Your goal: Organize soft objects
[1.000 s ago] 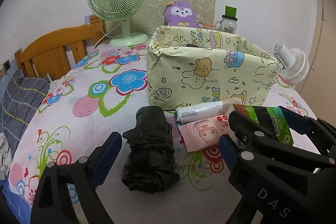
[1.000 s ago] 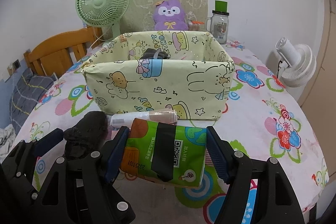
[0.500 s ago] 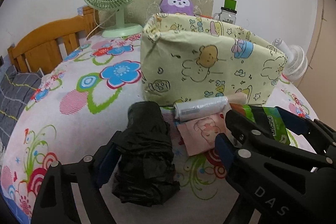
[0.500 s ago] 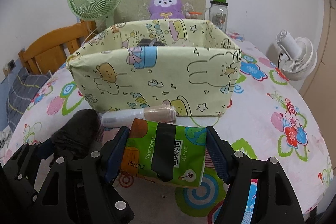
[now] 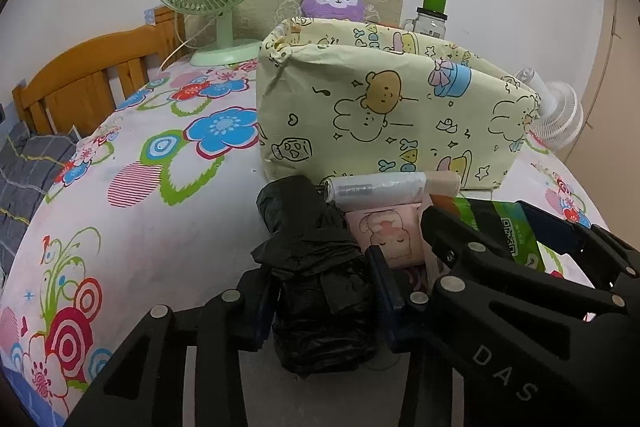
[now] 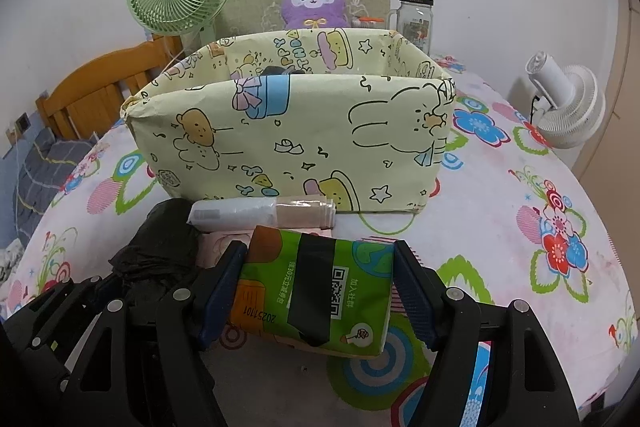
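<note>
Black bag (image 5: 320, 279), crumpled plastic, lies just before the box (image 6: 296, 135), and the left gripper (image 5: 320, 311) has both fingers pressed into its sides, likely to lift it in. Beside it, also before the box, the right gripper (image 6: 320, 291) pinches the green tissue pack (image 6: 316, 291) across its width; a roll (image 6: 262, 213) lies against the box's front wall
</note>
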`<state>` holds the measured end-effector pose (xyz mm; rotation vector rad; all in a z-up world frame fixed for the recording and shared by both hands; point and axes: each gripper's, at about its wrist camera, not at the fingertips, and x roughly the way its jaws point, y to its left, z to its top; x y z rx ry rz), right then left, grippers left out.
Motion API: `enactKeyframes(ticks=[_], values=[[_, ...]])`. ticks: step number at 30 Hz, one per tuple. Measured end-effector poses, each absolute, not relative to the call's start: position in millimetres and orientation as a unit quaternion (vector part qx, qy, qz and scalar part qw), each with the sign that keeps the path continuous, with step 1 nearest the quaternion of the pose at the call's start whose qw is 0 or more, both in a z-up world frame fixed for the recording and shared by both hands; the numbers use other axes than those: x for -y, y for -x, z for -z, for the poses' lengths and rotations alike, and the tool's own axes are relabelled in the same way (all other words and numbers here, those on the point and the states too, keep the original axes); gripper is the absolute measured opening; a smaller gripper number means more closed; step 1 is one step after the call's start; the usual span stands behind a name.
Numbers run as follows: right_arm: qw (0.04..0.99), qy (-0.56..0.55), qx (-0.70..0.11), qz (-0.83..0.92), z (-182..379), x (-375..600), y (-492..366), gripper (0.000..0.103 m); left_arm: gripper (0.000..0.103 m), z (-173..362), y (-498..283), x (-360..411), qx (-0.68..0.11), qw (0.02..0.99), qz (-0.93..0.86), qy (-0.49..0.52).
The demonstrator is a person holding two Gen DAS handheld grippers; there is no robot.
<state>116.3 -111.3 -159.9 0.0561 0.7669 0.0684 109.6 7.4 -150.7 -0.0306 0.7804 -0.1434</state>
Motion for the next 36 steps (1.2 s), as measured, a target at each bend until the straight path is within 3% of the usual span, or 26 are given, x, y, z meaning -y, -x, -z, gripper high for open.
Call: enactKeyframes(ticks=[36], values=[[0.946, -0.044, -0.318, -0.04, 109.0, 141.9, -71.7, 0.075, 0.039, 103.2, -70.2, 22.2, -0.326, 0.943, 0.066, -0.012]])
